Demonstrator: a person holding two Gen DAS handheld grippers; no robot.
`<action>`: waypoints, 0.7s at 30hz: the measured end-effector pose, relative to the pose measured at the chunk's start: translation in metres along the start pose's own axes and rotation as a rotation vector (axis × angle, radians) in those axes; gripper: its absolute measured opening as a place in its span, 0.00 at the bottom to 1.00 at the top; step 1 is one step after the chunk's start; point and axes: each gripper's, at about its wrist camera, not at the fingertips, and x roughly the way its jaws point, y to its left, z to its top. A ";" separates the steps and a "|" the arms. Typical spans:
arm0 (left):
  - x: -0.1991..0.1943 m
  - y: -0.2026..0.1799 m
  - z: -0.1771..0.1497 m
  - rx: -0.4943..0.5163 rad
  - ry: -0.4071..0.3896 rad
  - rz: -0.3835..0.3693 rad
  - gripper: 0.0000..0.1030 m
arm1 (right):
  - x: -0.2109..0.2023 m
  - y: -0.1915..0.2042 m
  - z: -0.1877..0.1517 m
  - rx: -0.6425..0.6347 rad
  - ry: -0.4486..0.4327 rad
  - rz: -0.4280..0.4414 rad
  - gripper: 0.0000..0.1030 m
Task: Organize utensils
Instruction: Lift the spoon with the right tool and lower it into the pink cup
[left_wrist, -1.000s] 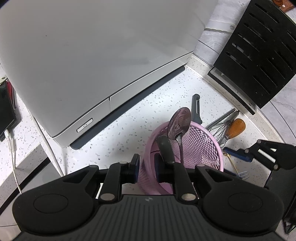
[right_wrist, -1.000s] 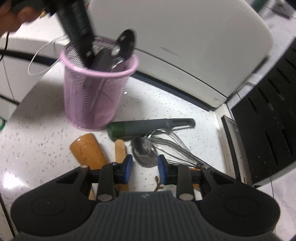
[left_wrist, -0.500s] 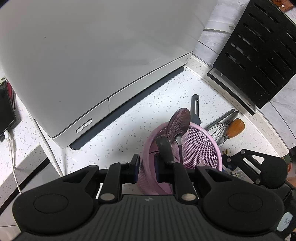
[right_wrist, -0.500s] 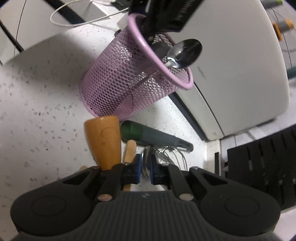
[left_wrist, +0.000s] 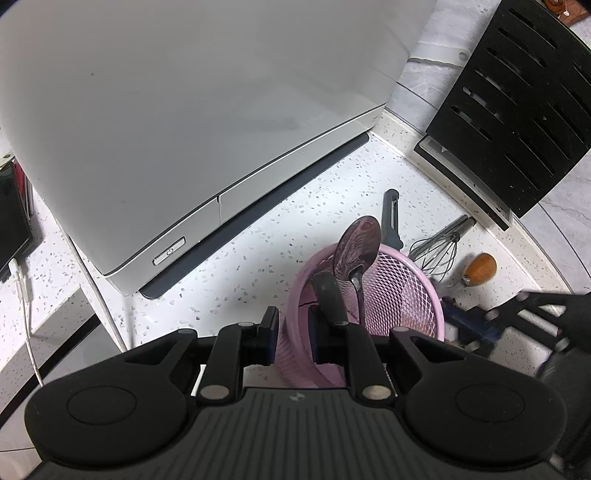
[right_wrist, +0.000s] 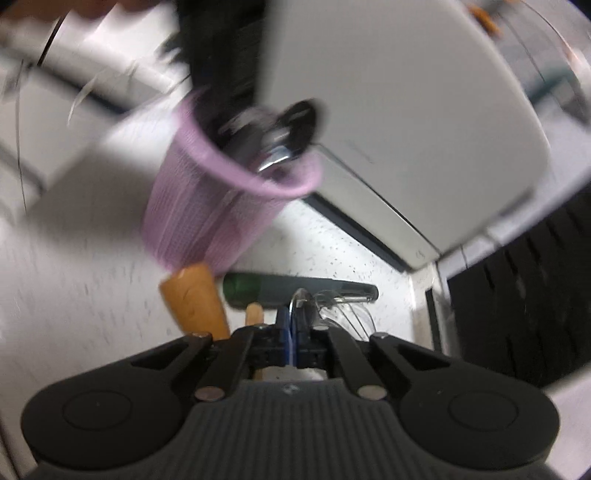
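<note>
While your left gripper (left_wrist: 291, 334) pinched the near rim of the pink mesh cup (left_wrist: 399, 291), one pad outside the wall and one inside, you kept the cup steady on the speckled counter (left_wrist: 258, 243). A dark-handled utensil (left_wrist: 328, 295) and a spoon (left_wrist: 356, 247) already stood inside the cup, bowl end up.

Your right gripper (right_wrist: 293, 332) was pressed together on the metal spoon (right_wrist: 301, 304), which lay just in front of the cup's base, on your side of it. The picture was blurred, but the spoon's bowl stuck out forward from the closed pads, so its long axis ran along the gripper's own line, toward the cup. The cup's mouth stood higher and to the left of that gripper, clearly apart from it. I judge that you had to lift the spoon above the rim and turn it more upright.

Beside the cup's base lay a wooden handle (right_wrist: 195, 299), then a green-handled peeler (right_wrist: 280, 290) and a whisk (right_wrist: 347, 306). Behind the cup stood a white appliance (left_wrist: 184, 110).
</note>
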 end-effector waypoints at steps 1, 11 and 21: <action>0.000 0.000 0.000 0.000 0.000 0.000 0.18 | -0.004 -0.009 0.001 0.066 -0.012 0.016 0.00; 0.002 0.000 0.000 0.000 0.003 0.002 0.18 | -0.041 -0.085 -0.007 0.600 -0.159 0.116 0.00; 0.003 0.000 0.001 0.001 0.004 0.003 0.18 | -0.066 -0.099 -0.003 0.726 -0.300 0.167 0.00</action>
